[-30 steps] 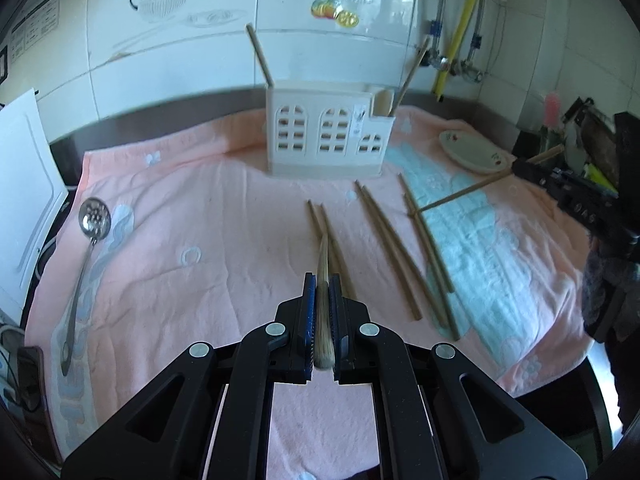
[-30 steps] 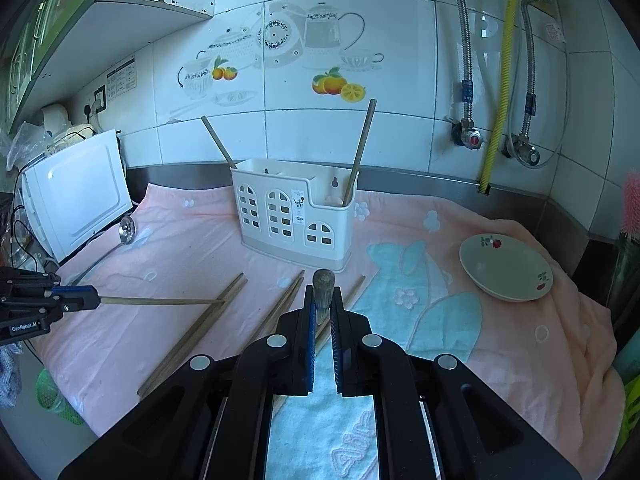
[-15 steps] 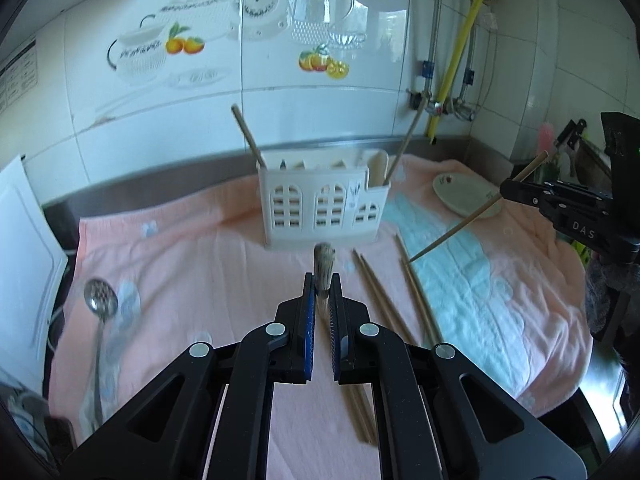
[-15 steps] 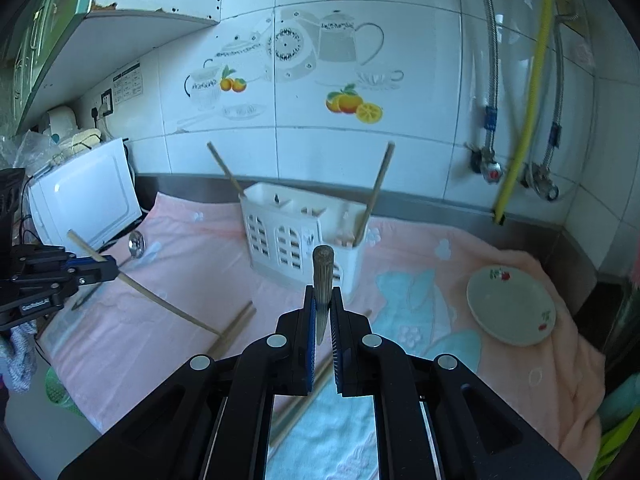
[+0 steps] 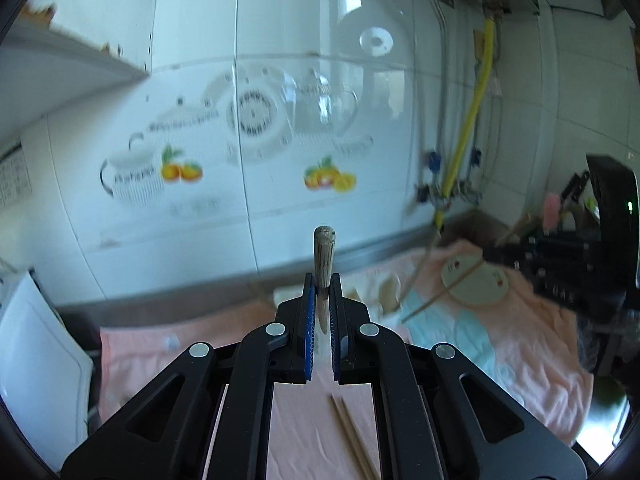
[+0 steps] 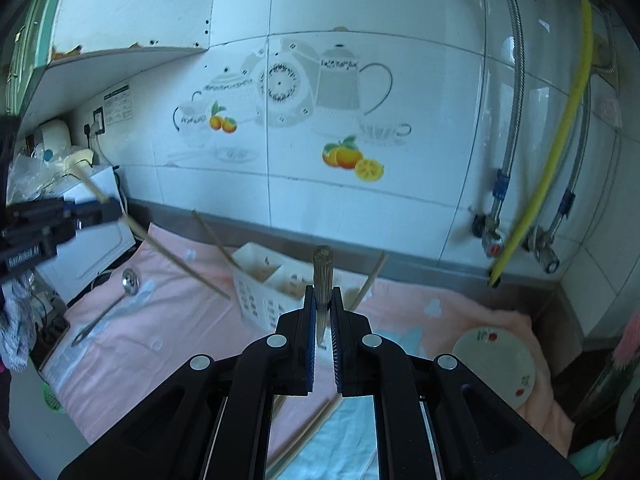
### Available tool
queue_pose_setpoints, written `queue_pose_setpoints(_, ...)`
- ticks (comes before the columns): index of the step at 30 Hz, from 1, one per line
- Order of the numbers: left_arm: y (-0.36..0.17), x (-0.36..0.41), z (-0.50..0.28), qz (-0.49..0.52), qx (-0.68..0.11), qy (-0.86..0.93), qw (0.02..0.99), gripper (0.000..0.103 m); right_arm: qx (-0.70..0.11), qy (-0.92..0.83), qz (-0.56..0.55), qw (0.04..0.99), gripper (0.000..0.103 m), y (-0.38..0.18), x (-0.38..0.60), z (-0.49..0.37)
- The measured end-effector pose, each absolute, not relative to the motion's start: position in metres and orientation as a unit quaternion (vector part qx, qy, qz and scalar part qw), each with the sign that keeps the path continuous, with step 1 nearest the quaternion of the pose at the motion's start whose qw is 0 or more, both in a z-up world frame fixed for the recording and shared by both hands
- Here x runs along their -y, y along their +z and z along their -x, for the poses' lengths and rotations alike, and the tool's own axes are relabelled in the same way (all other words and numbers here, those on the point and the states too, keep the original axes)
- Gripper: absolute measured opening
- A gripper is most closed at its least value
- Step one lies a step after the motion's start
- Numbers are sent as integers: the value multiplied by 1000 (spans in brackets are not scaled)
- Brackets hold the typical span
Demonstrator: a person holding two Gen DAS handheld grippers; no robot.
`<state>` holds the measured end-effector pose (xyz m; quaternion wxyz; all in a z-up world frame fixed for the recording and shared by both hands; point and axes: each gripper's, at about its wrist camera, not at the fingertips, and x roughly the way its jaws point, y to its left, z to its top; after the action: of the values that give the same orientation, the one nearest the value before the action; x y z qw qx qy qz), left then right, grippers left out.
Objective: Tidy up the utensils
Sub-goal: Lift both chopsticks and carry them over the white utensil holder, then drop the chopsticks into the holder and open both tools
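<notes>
My left gripper (image 5: 322,284) is shut on a wooden chopstick (image 5: 324,254), held high above the pink towel with the butt end toward the camera. My right gripper (image 6: 323,296) is shut on another chopstick (image 6: 322,272), also lifted. In the right wrist view the white slotted utensil holder (image 6: 266,292) stands just beyond my fingers, with two chopsticks leaning in it (image 6: 214,238). The left gripper (image 6: 60,220) shows at the left there, its chopstick (image 6: 176,264) slanting down toward the holder. The holder is mostly hidden behind the fingers in the blurred left wrist view.
Loose chopsticks lie on the towel under each gripper (image 5: 354,436) (image 6: 308,432). A slotted metal spoon (image 6: 110,304) lies at the towel's left. A small white plate (image 6: 496,362) sits at the right. A tiled wall with pipes and a yellow hose (image 6: 556,140) stands behind.
Both grippers have risen and tilted up with their chopsticks, so the views now show more wall. The left chopstick's tip has swung toward the holder.
</notes>
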<state>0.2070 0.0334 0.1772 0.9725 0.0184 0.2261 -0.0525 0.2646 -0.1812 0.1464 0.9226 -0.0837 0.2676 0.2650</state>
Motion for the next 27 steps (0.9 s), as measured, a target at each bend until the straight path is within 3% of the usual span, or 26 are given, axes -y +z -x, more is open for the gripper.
queue_pose_setpoints(9, 171, -48, -268, 6, -247, -31, 968, 6, -266, 259, 84, 925, 7, 159, 161, -297)
queue_pose_setpoints(27, 104, -74, -315, 53, -316, -17, 947, 6, -329, 239, 102, 908, 7, 100, 136, -340)
